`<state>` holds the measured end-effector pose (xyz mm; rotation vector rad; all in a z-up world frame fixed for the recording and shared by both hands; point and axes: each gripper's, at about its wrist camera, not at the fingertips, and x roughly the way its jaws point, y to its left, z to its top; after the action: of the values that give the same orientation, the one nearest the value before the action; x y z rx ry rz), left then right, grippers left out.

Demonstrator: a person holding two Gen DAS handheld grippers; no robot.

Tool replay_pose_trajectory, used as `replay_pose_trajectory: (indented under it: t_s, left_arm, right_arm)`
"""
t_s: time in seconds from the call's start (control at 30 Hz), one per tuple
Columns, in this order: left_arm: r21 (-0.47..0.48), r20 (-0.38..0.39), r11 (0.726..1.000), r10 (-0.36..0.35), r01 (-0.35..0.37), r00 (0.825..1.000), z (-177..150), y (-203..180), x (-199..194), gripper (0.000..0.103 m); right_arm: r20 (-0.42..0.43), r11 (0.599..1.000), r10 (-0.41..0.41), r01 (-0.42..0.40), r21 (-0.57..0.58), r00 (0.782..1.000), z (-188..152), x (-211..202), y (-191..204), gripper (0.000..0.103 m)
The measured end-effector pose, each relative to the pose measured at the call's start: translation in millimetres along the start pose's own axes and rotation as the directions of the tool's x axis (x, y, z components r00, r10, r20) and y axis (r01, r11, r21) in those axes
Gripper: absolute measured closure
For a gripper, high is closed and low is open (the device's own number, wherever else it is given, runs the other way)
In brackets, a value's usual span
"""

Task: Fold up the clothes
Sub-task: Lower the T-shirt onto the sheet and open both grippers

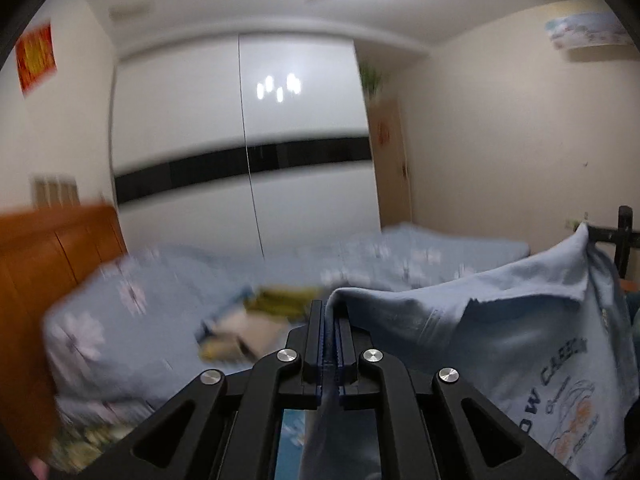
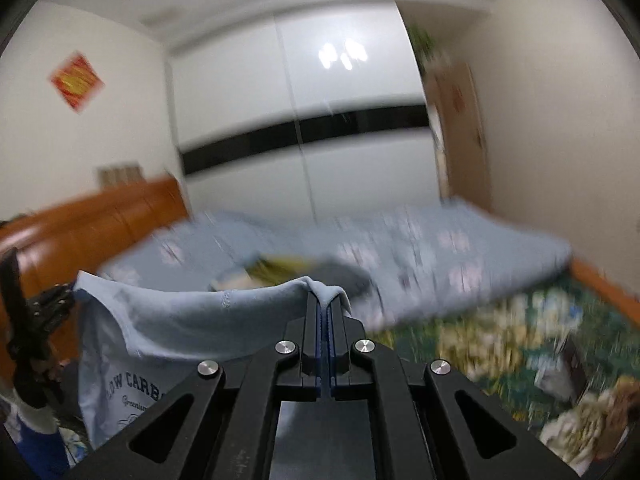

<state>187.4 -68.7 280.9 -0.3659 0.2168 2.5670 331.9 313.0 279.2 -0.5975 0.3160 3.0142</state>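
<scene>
Light-blue T-shirt (image 1: 500, 320), soft cotton with dark chest lettering, hangs stretched in the air above the bed (image 1: 420, 252); the left tongs (image 1: 329, 316) are clamped on a bunched edge, the print cut off at the frame's right. From the right wrist, the right tongs (image 2: 326, 308) pinch its other shoulder; blurred floral bedding and a wooden headboard (image 2: 100, 224) lie beyond.

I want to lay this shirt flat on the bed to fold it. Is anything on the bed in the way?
Yes. Both claws, left and right, hold the light blue T-shirt up by its top edge. On the bed ahead lies a blurred pile of other clothes, yellow-green and dark, near the middle. The patterned cover nearer looks freer.
</scene>
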Motion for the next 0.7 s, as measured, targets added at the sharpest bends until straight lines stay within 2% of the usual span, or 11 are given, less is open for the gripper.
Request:
replay_pose_trajectory:
  t_s: [0.07,0.13,0.3,0.4,0.57,0.63,0.7]
  left_arm:
    - [-0.025,-0.083,1.0,-0.017,0.014,0.996,-23.1,2.8,55.6,0.097]
    - [-0.045,-0.175,0.999,-0.022,0.014,0.984,-47.5,3.3,107.5,0.098]
    - [-0.143,-0.368,0.99,-0.072,0.02,0.927,-106.1,-5.4,205.6,0.099]
    - [-0.164,-0.429,0.986,-0.068,-0.004,0.901,-124.3,-23.5,241.9,0.099]
    - [-0.219,-0.487,0.975,-0.079,-0.034,0.87,-130.6,-17.2,289.4,0.099]
    - [-0.227,-0.532,0.972,-0.08,-0.051,0.843,-140.9,-16.3,314.5,0.099]
    - [-0.248,-0.584,0.966,-0.087,-0.075,0.807,-160.6,-15.9,339.2,0.099]
  right_arm:
    - [-0.097,0.998,-0.039,0.043,0.035,0.994,-16.8,55.6,-18.7,0.101]
    - [-0.181,0.994,-0.063,0.078,0.078,0.981,-37.8,105.5,-39.4,0.101]
    - [-0.343,0.977,-0.088,0.148,0.152,0.935,-80.0,194.2,-89.4,0.101]
    - [-0.4,0.972,-0.1,0.176,0.156,0.911,-90.9,229.6,-103.4,0.101]
    - [-0.422,0.967,-0.105,0.191,0.166,0.9,-79.0,270.7,-118.7,0.101]
    - [-0.451,0.96,-0.113,0.214,0.18,0.885,-86.1,291.6,-127.3,0.101]
    - [-0.492,0.952,-0.116,0.238,0.193,0.863,-98.6,312.3,-134.6,0.101]
